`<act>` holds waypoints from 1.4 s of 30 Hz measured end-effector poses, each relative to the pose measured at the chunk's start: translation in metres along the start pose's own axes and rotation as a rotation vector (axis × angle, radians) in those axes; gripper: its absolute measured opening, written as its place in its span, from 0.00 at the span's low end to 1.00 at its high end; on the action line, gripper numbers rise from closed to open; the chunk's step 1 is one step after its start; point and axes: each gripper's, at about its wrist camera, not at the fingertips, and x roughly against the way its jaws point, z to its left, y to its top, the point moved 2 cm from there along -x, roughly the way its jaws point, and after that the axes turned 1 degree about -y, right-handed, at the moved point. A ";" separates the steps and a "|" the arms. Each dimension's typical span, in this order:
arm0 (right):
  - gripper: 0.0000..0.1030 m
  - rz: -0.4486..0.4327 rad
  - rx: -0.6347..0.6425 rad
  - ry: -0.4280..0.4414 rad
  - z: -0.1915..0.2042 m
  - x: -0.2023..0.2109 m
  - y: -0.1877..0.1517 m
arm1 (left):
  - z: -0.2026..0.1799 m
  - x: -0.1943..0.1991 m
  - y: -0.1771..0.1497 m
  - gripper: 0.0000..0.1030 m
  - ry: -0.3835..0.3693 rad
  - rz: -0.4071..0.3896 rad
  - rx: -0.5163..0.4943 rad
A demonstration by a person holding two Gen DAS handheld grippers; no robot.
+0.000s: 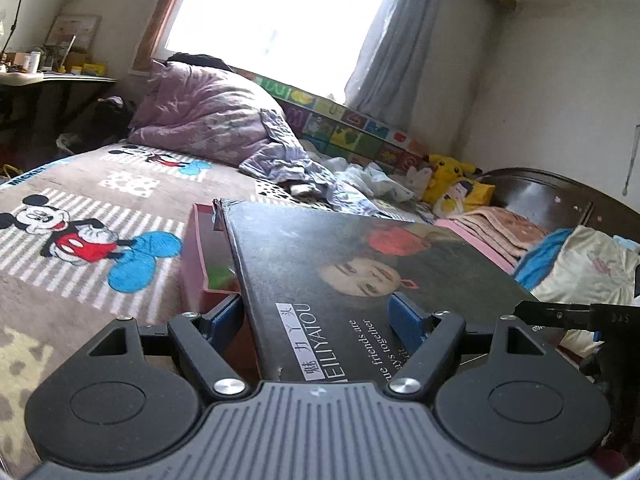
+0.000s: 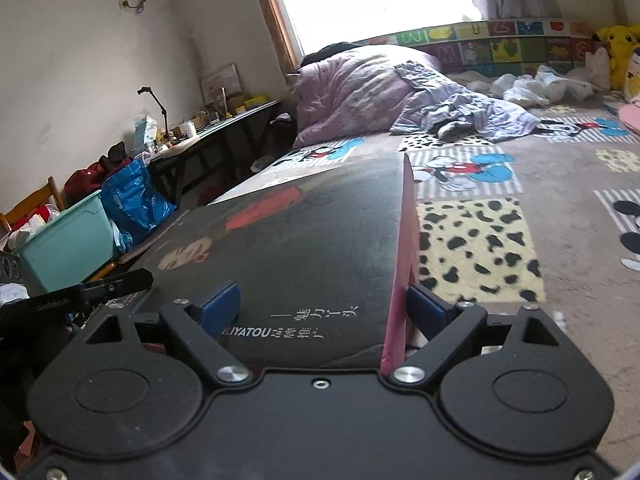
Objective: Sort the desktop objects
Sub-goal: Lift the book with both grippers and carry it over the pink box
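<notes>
both grippers, left gripper (image 1: 316, 320) and right gripper (image 2: 320, 312), tilt slightly down, fingers grasping the dark-lidded box (image 1: 360, 264).

I count one dark-lidded pink box (image 1: 360, 264), carried over one Mickey Mouse bedspread (image 1: 80, 184). One bundled purple quilt (image 1: 208, 116) lies on it, one Pikachu plush (image 1: 448, 172), one teal bin (image 2: 68, 240), one blue bag (image 2: 132, 200), one desk (image 2: 216, 132).

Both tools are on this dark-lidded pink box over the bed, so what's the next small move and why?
Probably carry the pink box level toward the cluttered desk. The left tool and right tool each straddle an end of it, and its dark lid sits loose, one side showing inside.
</notes>
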 end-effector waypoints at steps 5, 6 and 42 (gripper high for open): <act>0.89 -0.009 0.013 0.005 0.009 -0.021 0.009 | 0.021 -0.012 0.011 0.76 0.006 -0.007 0.004; 0.89 -0.011 0.015 0.004 0.010 -0.026 0.010 | 0.026 -0.014 0.014 0.76 0.007 -0.009 0.003; 0.89 0.011 0.128 -0.075 0.022 -0.134 0.055 | 0.112 -0.124 0.026 0.76 0.009 -0.013 0.148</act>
